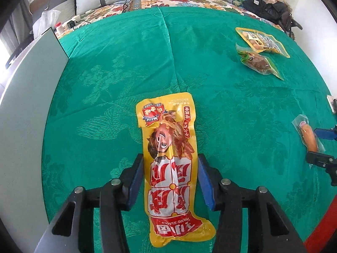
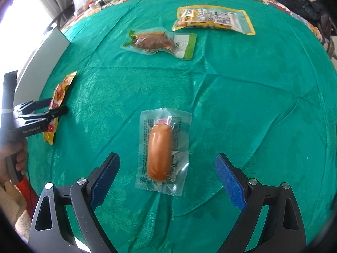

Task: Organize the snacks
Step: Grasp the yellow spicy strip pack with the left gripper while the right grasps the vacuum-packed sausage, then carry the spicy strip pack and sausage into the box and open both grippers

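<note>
A long yellow snack pack with red print [image 1: 170, 160] lies on the green cloth between the blue pads of my left gripper [image 1: 170, 164]; the pads touch its two sides. It also shows in the right wrist view [image 2: 58, 103] with the left gripper [image 2: 56, 109] around it. A sausage in clear wrap [image 2: 160, 151] lies ahead of my right gripper [image 2: 167, 162], which is wide open and apart from it. The sausage also shows in the left wrist view [image 1: 308, 136], with the right gripper [image 1: 322, 145] around it.
A clear-and-green pack with brown food [image 2: 160, 42] and a yellow pack with a white label [image 2: 212, 20] lie further back on the green cloth [image 2: 242, 105]. A pale grey board [image 1: 25, 109] stands along the left edge. A bed with pillows and clothes lies beyond.
</note>
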